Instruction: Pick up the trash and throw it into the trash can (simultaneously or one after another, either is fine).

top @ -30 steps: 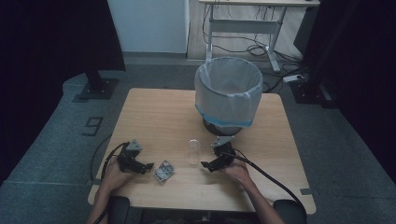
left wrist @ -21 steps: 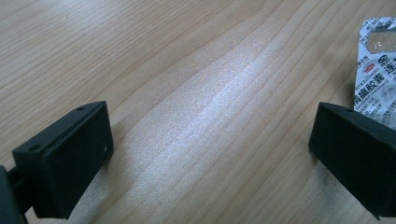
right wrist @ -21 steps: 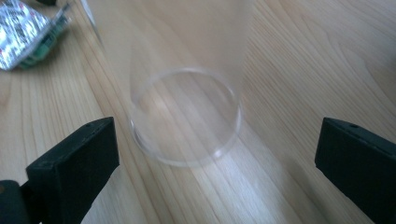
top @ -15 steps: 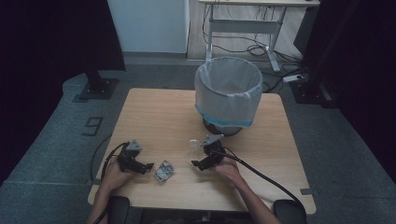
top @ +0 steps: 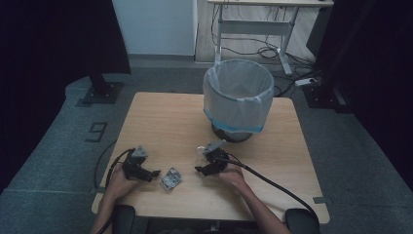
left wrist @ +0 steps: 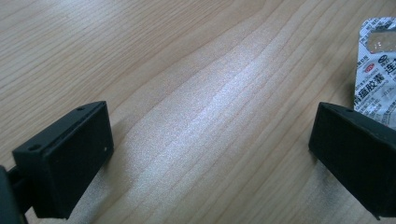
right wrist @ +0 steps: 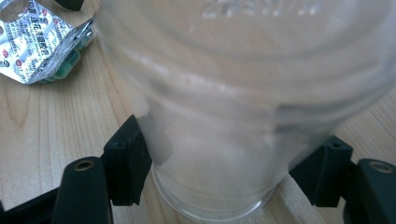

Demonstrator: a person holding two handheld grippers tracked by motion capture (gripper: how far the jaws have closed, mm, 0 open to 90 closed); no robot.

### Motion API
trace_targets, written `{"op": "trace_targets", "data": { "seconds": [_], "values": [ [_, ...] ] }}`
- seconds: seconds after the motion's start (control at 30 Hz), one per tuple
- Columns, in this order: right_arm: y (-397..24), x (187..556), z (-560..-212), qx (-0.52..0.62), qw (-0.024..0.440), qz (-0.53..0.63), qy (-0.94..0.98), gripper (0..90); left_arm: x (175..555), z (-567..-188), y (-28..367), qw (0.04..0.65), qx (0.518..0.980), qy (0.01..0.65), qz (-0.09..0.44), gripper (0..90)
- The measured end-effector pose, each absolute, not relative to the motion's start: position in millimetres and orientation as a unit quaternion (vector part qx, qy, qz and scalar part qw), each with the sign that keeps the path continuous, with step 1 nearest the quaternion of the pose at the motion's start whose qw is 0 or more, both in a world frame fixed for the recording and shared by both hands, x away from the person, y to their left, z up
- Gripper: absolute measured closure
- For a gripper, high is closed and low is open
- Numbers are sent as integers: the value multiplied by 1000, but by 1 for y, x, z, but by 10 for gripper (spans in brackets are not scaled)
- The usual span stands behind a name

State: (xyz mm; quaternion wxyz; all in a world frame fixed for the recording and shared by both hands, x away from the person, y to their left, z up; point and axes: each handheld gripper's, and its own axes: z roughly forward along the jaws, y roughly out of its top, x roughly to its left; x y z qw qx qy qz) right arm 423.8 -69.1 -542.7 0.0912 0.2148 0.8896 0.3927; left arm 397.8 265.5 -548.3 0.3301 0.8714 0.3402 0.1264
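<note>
Standing on wooden table (top: 160,119), lined bin (top: 238,97); floor perhaps carpeted.

Our light wooden table (top: 156,122) and what sits on it
We see a lined waste bin (top: 238,97) standing at the upper right of the tabletop, a clear plastic cup (right wrist: 243,93) near the centre toward the lower edge, and a silver blister pack (top: 171,178) lying flat at lower left, apart from the cup

The high view looks forward and down over the pale wooden tabletop (top: 160,122). Both gripper views sit low and close, sharing the silver foil blister pack (top: 171,178) (left wrist: 378,74) (right wrist: 39,39).
</note>
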Motion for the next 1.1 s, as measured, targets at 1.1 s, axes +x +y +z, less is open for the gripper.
{"op": "trace_targets", "data": {
  "seconds": [1.1],
  "values": [
    [-99,433,-482,226,72,381,893,300,398,-548,266,329,872,339,127,0]
  ]
}}
